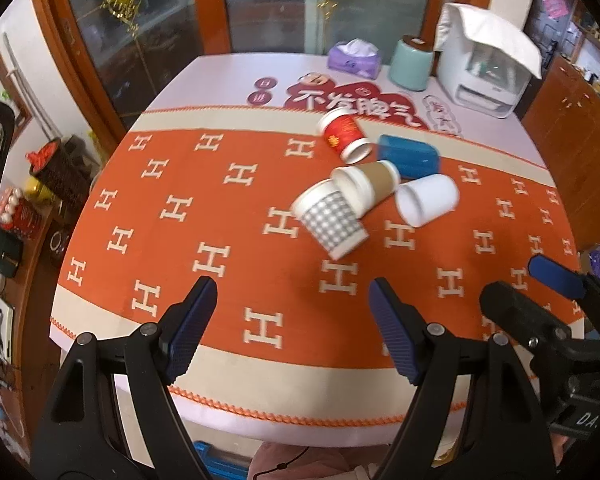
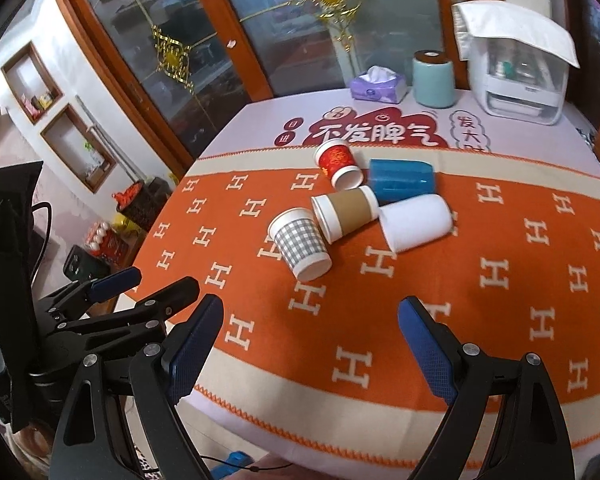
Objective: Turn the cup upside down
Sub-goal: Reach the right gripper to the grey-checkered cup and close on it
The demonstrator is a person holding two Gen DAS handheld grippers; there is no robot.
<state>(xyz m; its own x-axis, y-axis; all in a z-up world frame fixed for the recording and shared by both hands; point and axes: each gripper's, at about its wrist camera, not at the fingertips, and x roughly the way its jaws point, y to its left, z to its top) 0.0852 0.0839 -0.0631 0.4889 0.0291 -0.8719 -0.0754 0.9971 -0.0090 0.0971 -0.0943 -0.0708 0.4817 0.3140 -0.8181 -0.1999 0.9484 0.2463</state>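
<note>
A home dining room: an orange patterned tablecloth [image 2: 420, 280] covers the table, with a tissue box [image 2: 378, 87] and a white countertop appliance [image 2: 520, 80] at its far edge, glass-paned wooden doors [image 2: 228, 40] behind.

Five cups [image 1: 374, 188] lie clustered on the table [image 1: 220, 80], before a tissue box [image 1: 354, 58] and canister [image 1: 411, 64].

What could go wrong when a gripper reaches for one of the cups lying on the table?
1. The grey checked paper cup and the brown-sleeved paper cup lie on their sides, touching; gripping one may push the other.
2. The red paper cup, blue plastic cup and white plastic cup lie close by, so wide-open jaws may knock one rolling.
</note>
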